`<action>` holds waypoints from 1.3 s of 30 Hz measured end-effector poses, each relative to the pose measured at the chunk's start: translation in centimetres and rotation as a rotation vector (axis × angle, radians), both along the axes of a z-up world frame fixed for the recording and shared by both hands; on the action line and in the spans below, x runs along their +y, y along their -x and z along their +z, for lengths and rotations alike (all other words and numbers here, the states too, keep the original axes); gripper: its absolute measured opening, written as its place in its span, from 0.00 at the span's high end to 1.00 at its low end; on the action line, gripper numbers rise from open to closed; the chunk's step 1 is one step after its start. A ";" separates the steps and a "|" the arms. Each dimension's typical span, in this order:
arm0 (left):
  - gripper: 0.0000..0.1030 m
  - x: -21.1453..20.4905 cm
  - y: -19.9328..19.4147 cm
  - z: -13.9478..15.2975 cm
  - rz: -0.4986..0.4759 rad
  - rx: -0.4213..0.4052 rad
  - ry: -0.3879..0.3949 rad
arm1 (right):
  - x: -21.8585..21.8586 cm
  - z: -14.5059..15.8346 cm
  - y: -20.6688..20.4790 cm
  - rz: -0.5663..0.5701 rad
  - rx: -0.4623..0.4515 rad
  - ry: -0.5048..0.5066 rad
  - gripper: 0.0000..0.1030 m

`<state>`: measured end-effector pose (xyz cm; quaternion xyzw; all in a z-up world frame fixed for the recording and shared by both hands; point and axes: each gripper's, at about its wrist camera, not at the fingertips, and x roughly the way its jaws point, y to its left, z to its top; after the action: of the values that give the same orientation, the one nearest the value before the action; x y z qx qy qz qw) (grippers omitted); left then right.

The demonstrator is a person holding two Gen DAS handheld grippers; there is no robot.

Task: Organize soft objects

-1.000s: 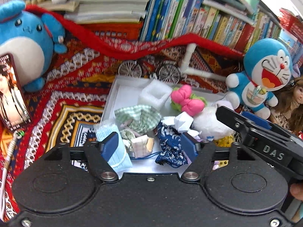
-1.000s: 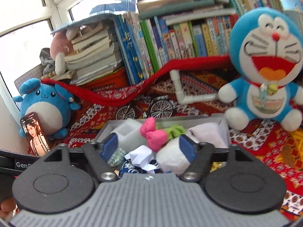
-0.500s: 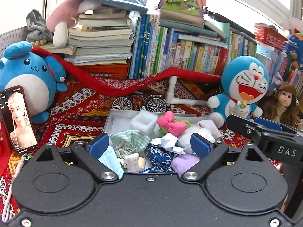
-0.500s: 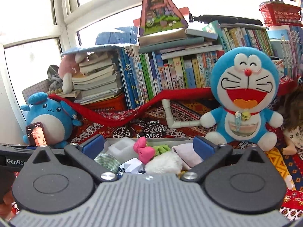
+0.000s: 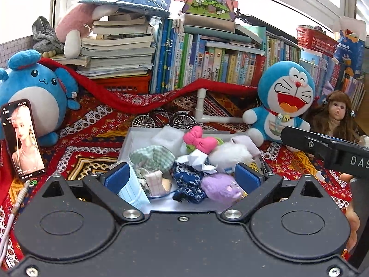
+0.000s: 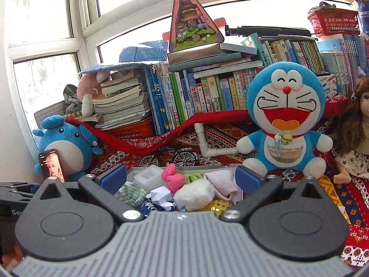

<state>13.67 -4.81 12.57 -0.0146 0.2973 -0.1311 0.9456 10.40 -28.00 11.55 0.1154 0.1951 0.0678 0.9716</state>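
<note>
A white tray (image 5: 128, 144) on the patterned cloth holds a pile of soft things. Among them are a pink bow (image 5: 200, 139), a white fluffy piece (image 5: 230, 154), a purple plush (image 5: 219, 188), a green checked cloth (image 5: 152, 158), a navy cloth (image 5: 188, 182) and a blue face mask (image 5: 132, 191). My left gripper (image 5: 182, 177) hovers over the tray's near end, jaws opening, its pads pressing on nothing. My right gripper (image 6: 181, 176) stands open before the tray (image 6: 207, 168), above the bow (image 6: 172, 177) and the fluffy piece (image 6: 196, 194), holding nothing.
A Doraemon plush (image 5: 286, 101) and a doll (image 5: 334, 115) sit right of the tray. At the left, a phone (image 5: 23, 138) leans on a round blue plush (image 5: 34, 92). A toy bicycle (image 5: 163, 120), a white pipe (image 5: 203, 110) and rows of books stand behind.
Both grippers have drawn back from the tray and tipped upward, so the shelf and window now show. Both sets of jaws have spread wider.
</note>
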 end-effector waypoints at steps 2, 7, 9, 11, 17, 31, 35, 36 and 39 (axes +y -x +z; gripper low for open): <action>0.06 0.0 0.4 -0.2 -0.005 -0.001 0.003 | 0.0 -0.1 0.3 0.002 0.001 0.000 0.00; 0.06 0.1 1.1 -0.5 -0.044 0.015 0.021 | 0.4 -0.3 0.9 0.015 0.002 0.040 0.00; 0.06 0.1 1.3 -0.7 -0.051 0.010 0.019 | 0.5 -0.3 1.0 0.018 -0.001 0.051 0.00; 0.06 0.1 1.5 -0.7 -0.048 -0.001 0.016 | 0.6 -0.4 1.2 0.013 -0.010 0.057 0.00; 0.06 0.5 1.7 -0.9 -0.027 -0.015 0.021 | 0.6 -0.7 1.7 -0.024 -0.046 0.043 0.00; 0.05 0.9 3.4 -1.6 -0.028 -0.045 0.014 | 0.4 -1.8 2.4 -0.012 -0.016 0.050 0.00; 0.05 1.1 3.9 -1.7 -0.026 -0.045 0.024 | 0.6 -2.0 3.0 -0.017 -0.023 0.075 0.00; 0.05 1.2 4.0 -1.8 -0.025 -0.047 0.025 | 0.7 -2.0 3.2 -0.018 -0.029 0.084 0.00; 0.05 1.3 4.7 -1.8 -0.023 -0.057 0.023 | 0.9 -2.1 4.2 -0.018 -0.050 0.100 0.00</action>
<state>8.94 -3.51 10.73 -0.0183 0.2689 -0.1456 0.9519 6.23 -27.14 9.49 0.0669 0.1730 0.0520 0.9813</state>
